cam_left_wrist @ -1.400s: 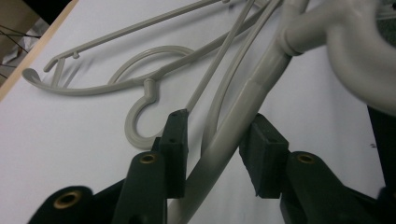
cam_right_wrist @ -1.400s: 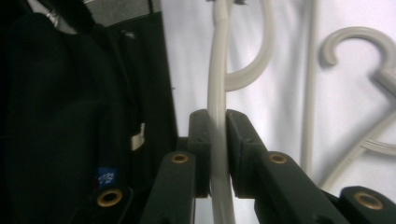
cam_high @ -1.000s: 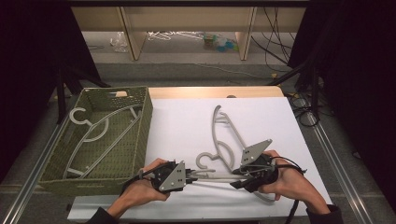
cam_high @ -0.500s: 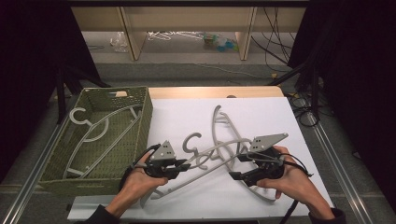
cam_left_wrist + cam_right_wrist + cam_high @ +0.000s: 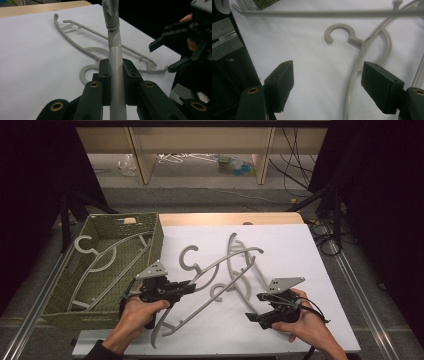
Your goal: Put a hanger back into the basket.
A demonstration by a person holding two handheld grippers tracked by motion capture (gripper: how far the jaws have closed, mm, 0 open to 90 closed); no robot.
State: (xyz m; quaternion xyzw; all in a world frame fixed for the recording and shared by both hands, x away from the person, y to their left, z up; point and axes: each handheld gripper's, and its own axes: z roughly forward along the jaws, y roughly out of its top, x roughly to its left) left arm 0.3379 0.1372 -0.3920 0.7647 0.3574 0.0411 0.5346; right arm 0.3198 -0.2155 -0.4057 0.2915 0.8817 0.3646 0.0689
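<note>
My left gripper (image 5: 192, 285) is shut on the arm of a grey plastic hanger (image 5: 220, 262) and holds it tilted above the white table, its hook (image 5: 189, 255) pointing away. In the left gripper view both pads clamp that arm (image 5: 115, 52). A second grey hanger (image 5: 245, 277) lies flat under it, its hook (image 5: 339, 32) seen in the right gripper view. My right gripper (image 5: 254, 307) is open near the table's front right, its jaws having just been opening. The lying hanger's arm (image 5: 353, 85) passes between the pads untouched.
An olive woven basket (image 5: 159, 232) stands at the left of the table with another grey hanger (image 5: 107, 257) inside. The white table top (image 5: 300, 250) ends close behind my hands. Shelving (image 5: 145, 155) and cables (image 5: 300, 165) sit on the floor beyond.
The right gripper let go of the hanger, opened wide and sank to the right. The left gripper carried the hanger up and leftward, toward the basket.
</note>
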